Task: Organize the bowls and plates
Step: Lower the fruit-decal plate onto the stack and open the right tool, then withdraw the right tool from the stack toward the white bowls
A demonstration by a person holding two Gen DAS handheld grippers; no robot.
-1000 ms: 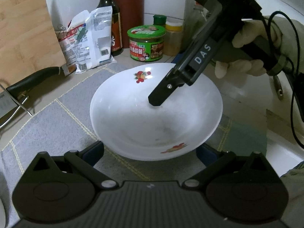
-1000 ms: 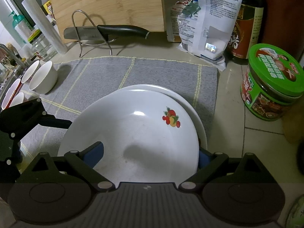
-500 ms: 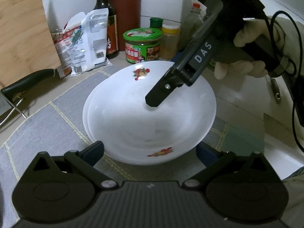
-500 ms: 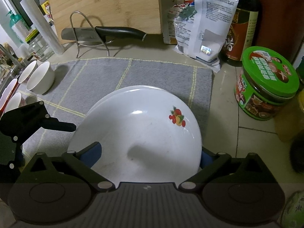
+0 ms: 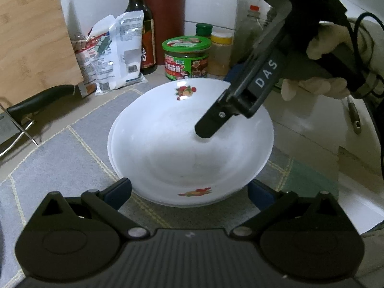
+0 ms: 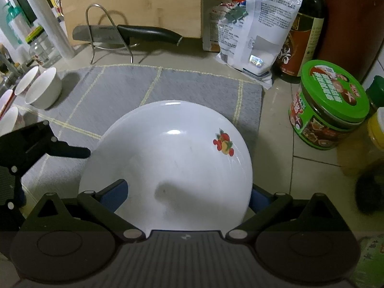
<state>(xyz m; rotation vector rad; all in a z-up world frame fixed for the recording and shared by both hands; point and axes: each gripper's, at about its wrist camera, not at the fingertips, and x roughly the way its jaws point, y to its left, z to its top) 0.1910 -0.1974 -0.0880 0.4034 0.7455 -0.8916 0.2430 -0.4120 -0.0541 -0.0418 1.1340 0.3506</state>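
White fruit-printed bowl (image 6: 168, 163) sits upright, mouth up, nested on a second plate (image 5: 112, 141) on the grey mat (image 6: 134, 86); round, no long axis. Right gripper (image 6: 186, 195) and left gripper (image 5: 189, 192) straddle it, jaws spread wide, gripping nothing.

Ahead of your right gripper lies a grey cloth mat with yellow grid lines (image 6: 124, 88), and past its far edge a black-handled kitchen knife (image 6: 134, 33) rests across a bent-wire metal rack (image 6: 109, 36) in front of an upright bamboo cutting board (image 6: 129, 2). To the right of that gripper you have a round green-lidded tin (image 6: 328, 105), with a dark glass sauce bottle (image 6: 302, 36) and a white printed plastic packet (image 6: 254, 31) leaning behind it.
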